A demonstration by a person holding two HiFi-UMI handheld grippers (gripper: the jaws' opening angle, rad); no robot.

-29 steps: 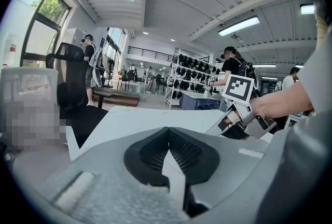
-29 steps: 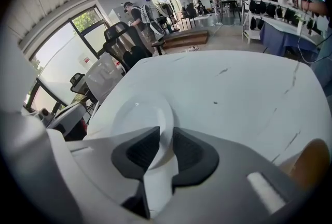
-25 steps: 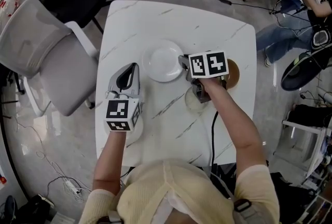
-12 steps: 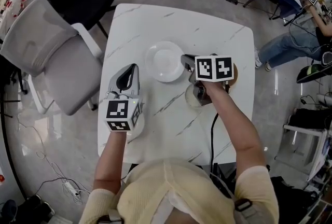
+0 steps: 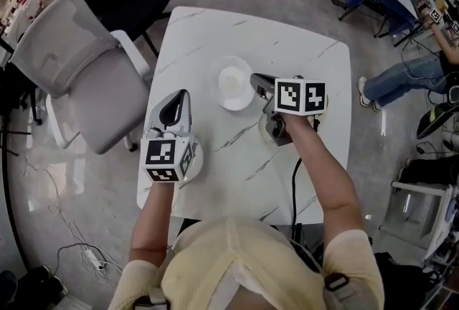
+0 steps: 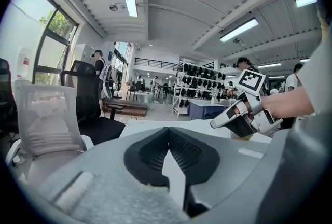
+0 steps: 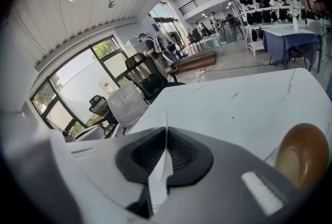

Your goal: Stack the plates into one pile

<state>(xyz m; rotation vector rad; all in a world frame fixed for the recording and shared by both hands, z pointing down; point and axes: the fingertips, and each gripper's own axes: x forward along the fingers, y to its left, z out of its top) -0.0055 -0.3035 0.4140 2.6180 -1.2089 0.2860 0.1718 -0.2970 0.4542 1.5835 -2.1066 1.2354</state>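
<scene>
Pale yellow shirt; grey left tongs, right tongs.

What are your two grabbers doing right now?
Left gripper: closed, empty.
Right gripper: jaws have just been closing, now gripping the white plate.

The head view looks steeply down from above the person, taking in the whole bench and the grey chair beside it. Each gripper view sits close behind its own fingers, facing low across the bench top — both catch that same chair too.
</scene>
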